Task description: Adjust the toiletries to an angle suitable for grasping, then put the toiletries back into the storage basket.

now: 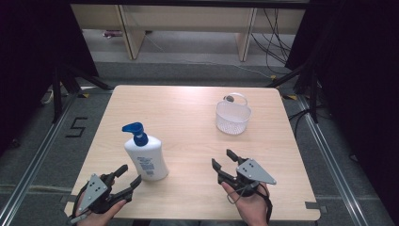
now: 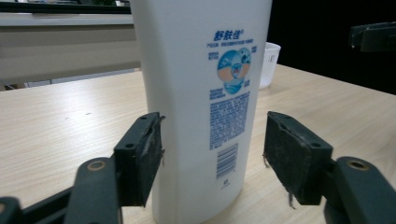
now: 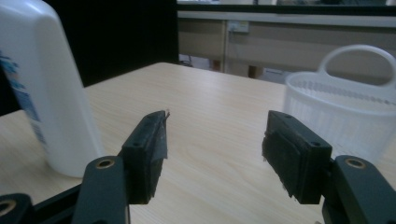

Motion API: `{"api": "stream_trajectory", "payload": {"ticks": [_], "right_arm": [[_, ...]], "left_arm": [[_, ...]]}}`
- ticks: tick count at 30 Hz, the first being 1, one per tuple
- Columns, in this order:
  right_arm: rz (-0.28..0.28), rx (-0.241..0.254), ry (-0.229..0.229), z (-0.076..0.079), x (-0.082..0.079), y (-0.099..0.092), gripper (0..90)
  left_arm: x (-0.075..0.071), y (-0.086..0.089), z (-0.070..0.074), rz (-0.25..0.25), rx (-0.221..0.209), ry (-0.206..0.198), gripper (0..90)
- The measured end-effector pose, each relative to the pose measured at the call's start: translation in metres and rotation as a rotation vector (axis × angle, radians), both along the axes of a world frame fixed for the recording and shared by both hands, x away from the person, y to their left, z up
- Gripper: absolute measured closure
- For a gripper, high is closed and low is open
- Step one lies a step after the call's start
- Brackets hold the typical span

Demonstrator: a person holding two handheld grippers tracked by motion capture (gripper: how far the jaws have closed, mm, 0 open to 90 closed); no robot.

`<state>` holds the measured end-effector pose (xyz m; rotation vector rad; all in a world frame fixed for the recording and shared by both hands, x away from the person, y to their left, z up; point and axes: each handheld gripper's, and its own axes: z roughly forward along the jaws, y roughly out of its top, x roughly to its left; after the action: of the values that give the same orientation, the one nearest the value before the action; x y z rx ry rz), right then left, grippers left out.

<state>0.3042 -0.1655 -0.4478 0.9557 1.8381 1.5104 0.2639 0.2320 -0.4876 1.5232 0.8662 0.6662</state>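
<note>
A white pump bottle (image 1: 147,157) with a blue pump head stands upright on the wooden table (image 1: 188,108), left of centre. My left gripper (image 1: 131,173) lies just in front of the bottle's base, held by a hand at the near left edge. In the left gripper view the bottle (image 2: 201,93) rises close ahead between the two jaws, which stand wide with a gap on each side; the gripper (image 2: 212,154) is open. My right gripper (image 1: 223,158) is open over bare table at the near right, nothing between its jaws (image 3: 215,149). It faces between the bottle (image 3: 42,84) and a white basket (image 3: 345,112).
The white plastic basket (image 1: 232,115) with a handle stands at the far right of the table; in the left gripper view the basket (image 2: 269,63) peeks out behind the bottle. Dark curtains, stands and cables surround the table on the floor.
</note>
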Motion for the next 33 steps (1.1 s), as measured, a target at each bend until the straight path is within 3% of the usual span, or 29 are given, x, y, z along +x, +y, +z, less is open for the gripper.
{"api": "stream_trajectory", "payload": {"ticks": [1, 4, 7, 8, 9, 10, 12, 13, 14, 19, 20, 21, 22, 25, 28, 29, 30, 32, 33], "right_arm": [[0.012, 0.017, 0.012, 0.002, -0.001, 0.007, 39.2], [0.035, 0.0, -0.001, 0.005, -0.001, 0.015, 39.1], [-0.005, -0.046, -0.02, 0.002, 0.005, 0.008, 38.9], [-0.008, -0.025, 0.008, 0.0, 0.006, 0.004, 38.9], [-0.008, -0.025, 0.008, 0.0, 0.006, 0.004, 38.9], [-0.046, -0.039, 0.0, -0.002, 0.008, -0.008, 38.9], [-0.058, -0.038, -0.005, -0.003, 0.009, -0.014, 38.9], [-0.101, -0.042, 0.007, -0.006, 0.009, -0.029, 38.9], [-0.117, -0.036, 0.007, -0.007, 0.01, -0.033, 38.9], [-0.16, -0.035, 0.022, -0.014, 0.014, -0.056, 38.7], [-0.173, -0.039, 0.042, -0.015, 0.013, -0.059, 38.7], [-0.209, -0.04, 0.03, -0.021, 0.017, -0.068, 38.6], [-0.209, -0.04, 0.03, -0.021, 0.017, -0.068, 38.6], [-0.294, -0.066, 0.068, -0.036, 0.027, -0.087, 38.5], [-0.334, -0.052, 0.103, -0.045, 0.031, -0.098, 38.6], [-0.354, -0.072, 0.089, -0.047, 0.032, -0.102, 38.6], [-0.373, -0.041, 0.115, -0.049, 0.032, -0.103, 38.6], [-0.395, -0.05, 0.109, -0.053, 0.034, -0.109, 38.7], [-0.404, -0.079, 0.096, -0.054, 0.036, -0.113, 38.7]], "left_arm": [[0.002, -0.001, -0.003, 0.003, -0.012, -0.003, 33.6], [0.0, -0.002, -0.003, 0.016, -0.004, 0.003, 32.3], [-0.001, -0.003, 0.001, 0.041, -0.005, -0.026, 32.3], [-0.001, -0.003, 0.001, 0.041, -0.005, -0.026, 32.3], [-0.001, -0.003, 0.003, 0.054, -0.012, -0.039, 32.3], [-0.002, -0.003, 0.008, 0.077, -0.004, -0.053, 32.0], [-0.002, -0.003, 0.011, 0.089, 0.003, -0.056, 31.8], [-0.003, -0.005, 0.017, 0.106, 0.004, -0.07, 31.8], [-0.005, -0.006, 0.02, 0.114, 0.005, -0.06, 31.8], [-0.009, -0.01, 0.031, 0.146, 0.004, -0.087, 32.7], [-0.009, -0.011, 0.033, 0.15, 0.003, -0.089, 33.1], [-0.008, -0.013, 0.037, 0.15, 0.0, -0.099, 34.2], [-0.008, -0.013, 0.037, 0.15, 0.0, -0.099, 34.5], [-0.006, -0.016, 0.045, 0.164, 0.0, -0.105, 36.0], [-0.006, -0.022, 0.056, 0.177, -0.005, -0.115, 37.2], [-0.006, -0.024, 0.059, 0.175, -0.004, -0.123, 37.6], [-0.006, -0.024, 0.059, 0.175, -0.004, -0.123, 38.0], [-0.003, -0.028, 0.068, 0.173, -0.007, -0.136, 38.2], [-0.001, -0.029, 0.07, 0.174, -0.009, -0.135, 38.2]]}}
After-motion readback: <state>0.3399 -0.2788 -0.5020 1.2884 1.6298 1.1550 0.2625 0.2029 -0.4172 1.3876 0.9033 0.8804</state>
